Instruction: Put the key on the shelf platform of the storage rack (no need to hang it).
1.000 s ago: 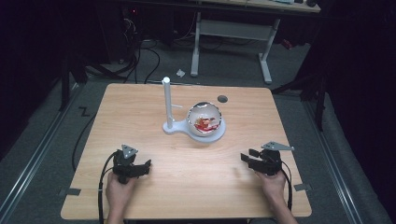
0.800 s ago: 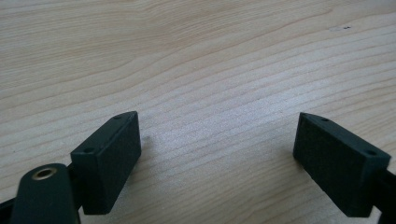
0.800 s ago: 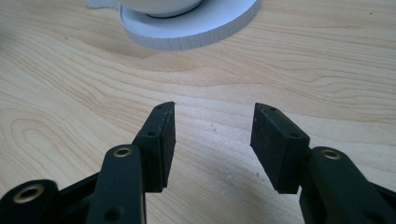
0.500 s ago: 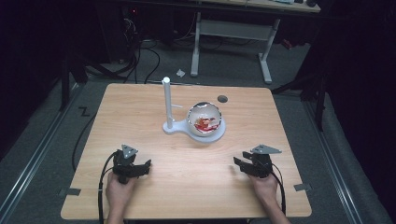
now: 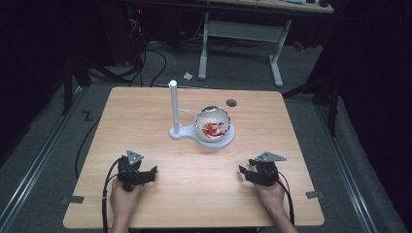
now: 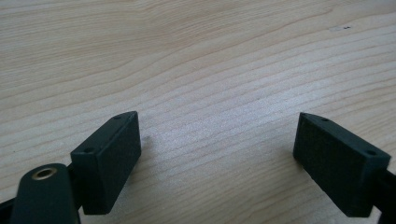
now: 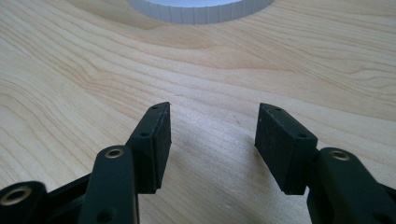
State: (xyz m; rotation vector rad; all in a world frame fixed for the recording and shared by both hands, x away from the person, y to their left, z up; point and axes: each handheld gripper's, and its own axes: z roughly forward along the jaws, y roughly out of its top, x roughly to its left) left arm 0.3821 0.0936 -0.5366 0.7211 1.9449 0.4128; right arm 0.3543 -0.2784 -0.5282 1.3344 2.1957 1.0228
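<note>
Item: clear glass globe with red-and-white contents (image 5: 212,124), seated in the round dish of a white plastic stand (image 5: 192,134) near the middle of the light wooden table (image 5: 145,107). What the red-and-white matter inside is, the high view does not resolve. The stand's dish holds the globe alone; from its left end a slim white post (image 5: 173,104) rises upright, so the stand's long axis runs left to right across the table, post at left, dish at right. Small dark round spot (image 5: 231,102) on the tabletop behind the globe, apart from it. Left gripper (image 5: 145,173): low over the near left of the table, jaws standing wide apart, nothing between them but bare wood grain in the left gripper view. Right gripper (image 5: 245,172): low over the near right of the table, jaws parted and empty, having just been opening further. Key relation: the globe lies ahead of both grippers, well apart from each, and somewhat nearer the right one (its own view catches the ribbed white rim of the dish (image 7: 201,10) straight ahead at the top edge). Judgement: the right gripper is better placed for a first reach, forward and slightly leftward toward the dish.
</note>
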